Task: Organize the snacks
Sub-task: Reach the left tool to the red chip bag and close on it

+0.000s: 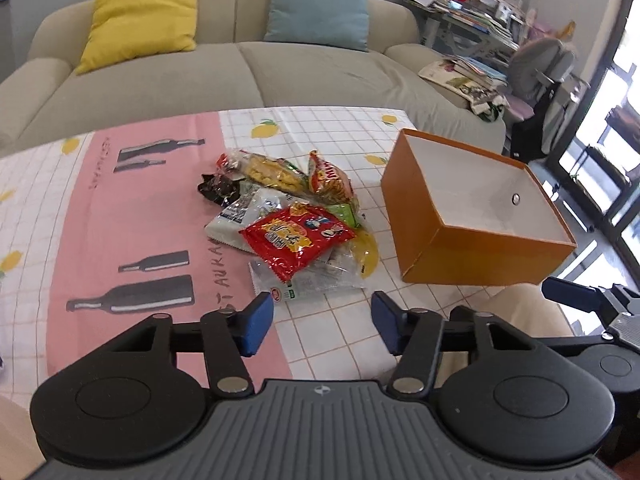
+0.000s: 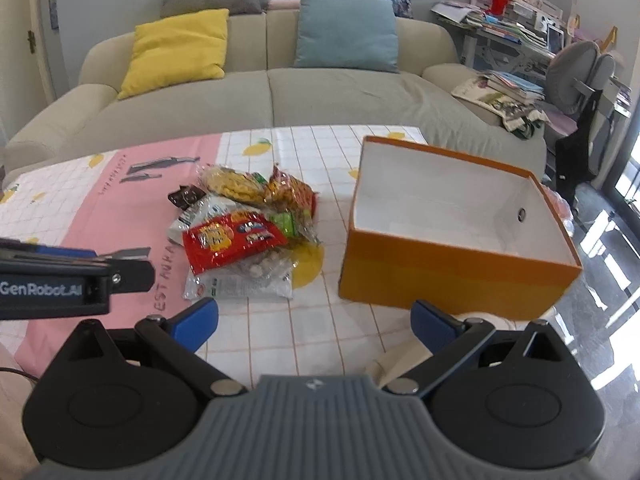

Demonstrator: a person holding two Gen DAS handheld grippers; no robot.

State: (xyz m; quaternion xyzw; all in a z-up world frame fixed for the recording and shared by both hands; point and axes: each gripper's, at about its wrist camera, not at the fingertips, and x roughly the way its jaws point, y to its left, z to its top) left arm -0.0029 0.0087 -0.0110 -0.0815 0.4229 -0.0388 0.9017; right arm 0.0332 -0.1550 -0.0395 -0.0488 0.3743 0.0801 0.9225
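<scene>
1. Snack pile (image 1: 292, 216) heaped mid-surface (image 1: 328, 332) on the checked cloth; red packet (image 1: 296, 238) on top.
2. Orange box (image 1: 476, 248) just right of the pile, open-topped, nothing visible inside.
3. Left gripper (image 1: 322, 326): fingers partly apart, nothing between, short of the pile.
4. Right gripper (image 2: 314, 320): fingers wide, holding nothing, near the box's front wall.

a heap of snack packets (image 1: 292, 224) lay at the centre of the left wrist frame, left of centre in the right wrist one. a red packet (image 1: 298, 238) sat on top, tilted, over clear and white wrappers; a bag of yellow crackers (image 1: 272, 172) and a dark packet (image 1: 218, 190) lay at the far side. right of the heap, apart from it, stood an orange box (image 2: 456, 272), open-topped, white inside, with nothing in it.
</scene>
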